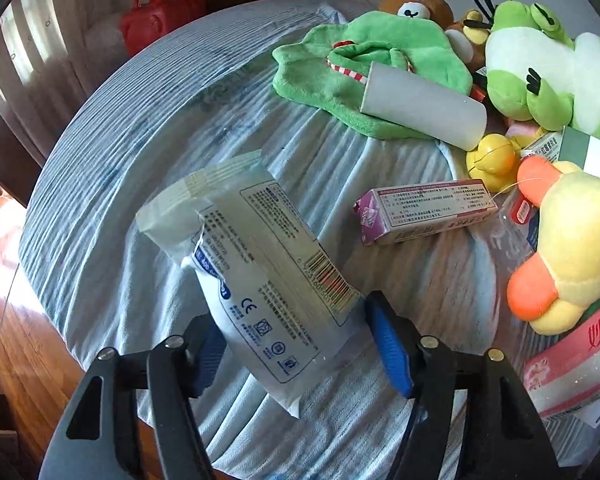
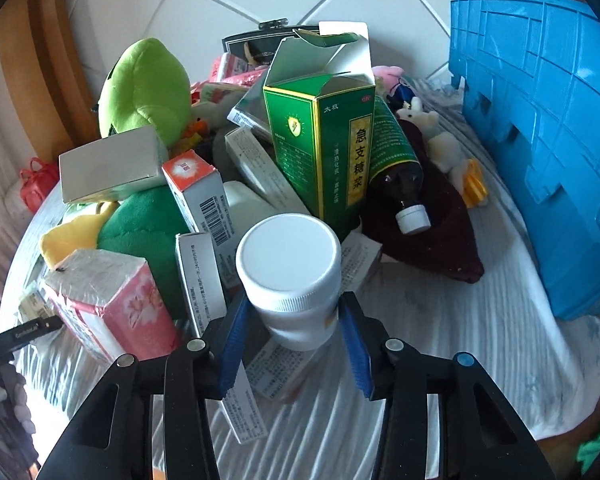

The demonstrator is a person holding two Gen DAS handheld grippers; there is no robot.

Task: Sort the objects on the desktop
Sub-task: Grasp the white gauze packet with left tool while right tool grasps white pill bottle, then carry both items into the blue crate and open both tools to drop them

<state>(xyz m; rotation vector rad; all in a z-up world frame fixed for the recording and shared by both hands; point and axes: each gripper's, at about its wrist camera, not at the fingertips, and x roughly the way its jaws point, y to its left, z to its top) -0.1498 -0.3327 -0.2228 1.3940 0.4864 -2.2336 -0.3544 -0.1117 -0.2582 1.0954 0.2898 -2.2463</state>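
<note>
Left wrist view: we see the left hand-held gripper about half open, its blue pads on either side of a white plastic-wrapped packet printed with a barcode. The right pad touches the packet's barcode corner; the left pad lies behind the packet's lower edge, so we cannot tell whether it presses. The packet lies tilted on the pale blue striped cloth covering the counter. Just right of it lies a purple carton; beyond are a white tube resting on a green plush cloth, a frog plush, a bear plush and a yellow duck plush.

Right wrist view: we see the right hand-held gripper narrowed around a white screw-cap bottle, one blue pad at each side of its body, touching or all but touching it below the cap. The bottle stands upright at the near edge of a heap of cartons, on flat leaflet-printed boxes. Behind it rises an opened green carton; a dark bottle leans beside that. A pink carton lies at left, and a blue crate stands at right, well apart.
</note>
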